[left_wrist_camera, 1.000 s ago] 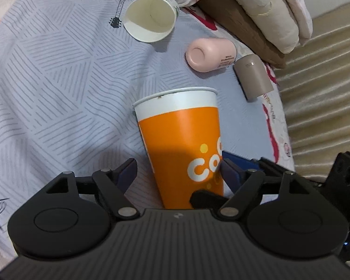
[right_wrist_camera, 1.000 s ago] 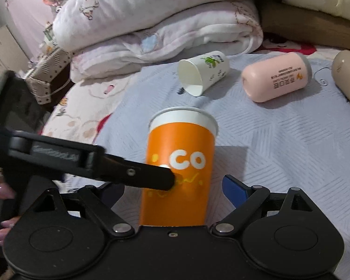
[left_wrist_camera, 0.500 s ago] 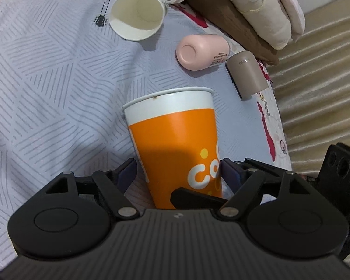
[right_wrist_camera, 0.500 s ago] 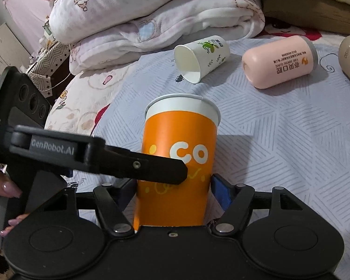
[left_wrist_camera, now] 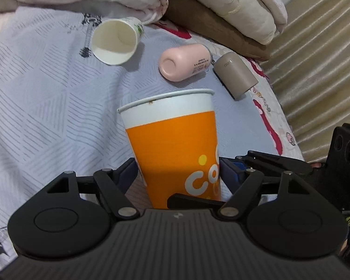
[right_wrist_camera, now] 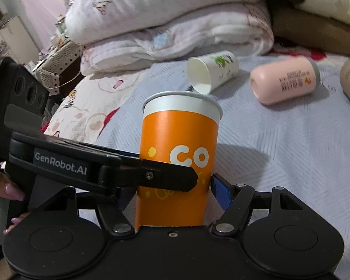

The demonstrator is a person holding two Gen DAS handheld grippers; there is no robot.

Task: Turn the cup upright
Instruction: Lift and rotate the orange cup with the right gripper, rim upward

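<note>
An orange paper cup (left_wrist_camera: pixel 175 144) with a white rim stands upright on the grey striped bedspread; it also shows in the right wrist view (right_wrist_camera: pixel 177 156). My left gripper (left_wrist_camera: pixel 178 171) has its jaws closed against the cup's lower sides. My right gripper (right_wrist_camera: pixel 170 191) also holds the cup low down, from the other side. One finger of the left gripper crosses in front of the cup in the right wrist view. A white paper cup (left_wrist_camera: pixel 115 42) lies on its side farther back; it also shows in the right wrist view (right_wrist_camera: pixel 212 73).
A pink bottle (left_wrist_camera: pixel 184 61) and a beige bottle (left_wrist_camera: pixel 235 78) lie on their sides behind the orange cup. Folded quilts (right_wrist_camera: pixel 175 23) and pillows (left_wrist_camera: pixel 233 4) are piled at the back. The bed's right edge (left_wrist_camera: pixel 289 137) meets a beige curtain.
Both grippers have closed in on the orange cup, which now stands closer between the jaws. Both views have tilted up a little toward the quilts.
</note>
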